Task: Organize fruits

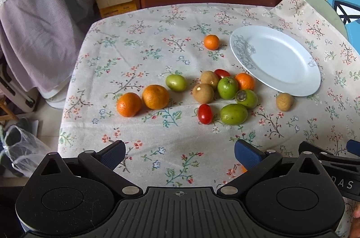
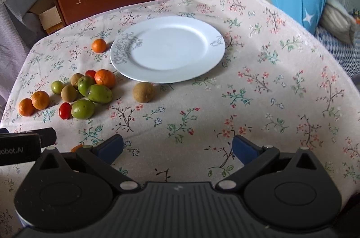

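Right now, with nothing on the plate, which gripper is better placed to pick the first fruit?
Probably left. The left gripper is open and faces the fruit cluster head-on. The right gripper, also open, faces bare cloth below the plate, with the cluster off to its left.

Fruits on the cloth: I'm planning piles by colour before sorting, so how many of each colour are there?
Orange: 4
Green: 4
Brown: 3
Red: 2
Total: 13 in clear view, all on the tablecloth; the white plate holds none. An orange sliver beside the gripper is uncounted.
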The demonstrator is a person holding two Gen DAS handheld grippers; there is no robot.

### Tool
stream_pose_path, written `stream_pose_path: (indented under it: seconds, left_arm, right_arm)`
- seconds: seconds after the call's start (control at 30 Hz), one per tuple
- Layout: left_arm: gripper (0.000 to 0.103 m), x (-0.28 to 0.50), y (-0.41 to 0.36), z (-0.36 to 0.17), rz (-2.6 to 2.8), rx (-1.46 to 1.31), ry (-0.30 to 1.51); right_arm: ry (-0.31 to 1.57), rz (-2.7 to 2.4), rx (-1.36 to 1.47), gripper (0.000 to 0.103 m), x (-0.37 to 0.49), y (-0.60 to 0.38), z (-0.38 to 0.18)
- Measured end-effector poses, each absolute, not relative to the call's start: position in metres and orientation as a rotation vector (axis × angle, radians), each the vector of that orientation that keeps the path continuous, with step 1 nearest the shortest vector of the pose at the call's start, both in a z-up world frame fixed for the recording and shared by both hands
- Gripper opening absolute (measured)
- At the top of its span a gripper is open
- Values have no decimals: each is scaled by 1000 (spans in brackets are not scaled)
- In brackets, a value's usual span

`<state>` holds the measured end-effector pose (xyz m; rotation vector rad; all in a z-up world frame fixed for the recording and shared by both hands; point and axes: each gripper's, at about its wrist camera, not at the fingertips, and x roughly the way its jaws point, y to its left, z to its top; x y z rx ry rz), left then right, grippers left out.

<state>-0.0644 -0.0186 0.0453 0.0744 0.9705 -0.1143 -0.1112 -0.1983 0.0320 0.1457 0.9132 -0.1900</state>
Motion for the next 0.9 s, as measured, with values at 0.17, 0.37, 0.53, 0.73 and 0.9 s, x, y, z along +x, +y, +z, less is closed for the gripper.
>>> stream_pose_path:
  seconds: [0.17, 0.37, 0.53, 0.73, 0.9]
  left_arm:
    - [103, -66, -14, 47, -91, 81, 974]
    - [103, -71, -15, 47, -91, 104, 978]
    - [103, -74, -14, 49, -83, 109, 970]
    - [103, -75, -10, 52, -84, 84, 966]
    - [103, -76, -8, 54, -75, 75, 959]
  right_arm:
    - [921, -185, 141, 102, -111, -194, 34]
    - [931, -166, 141, 102, -111, -188, 35]
    - [936, -169, 132, 102, -111, -184, 35]
    - [932, -166, 127, 102, -111, -183, 36]
    - [947, -160, 138, 101, -111, -182, 37]
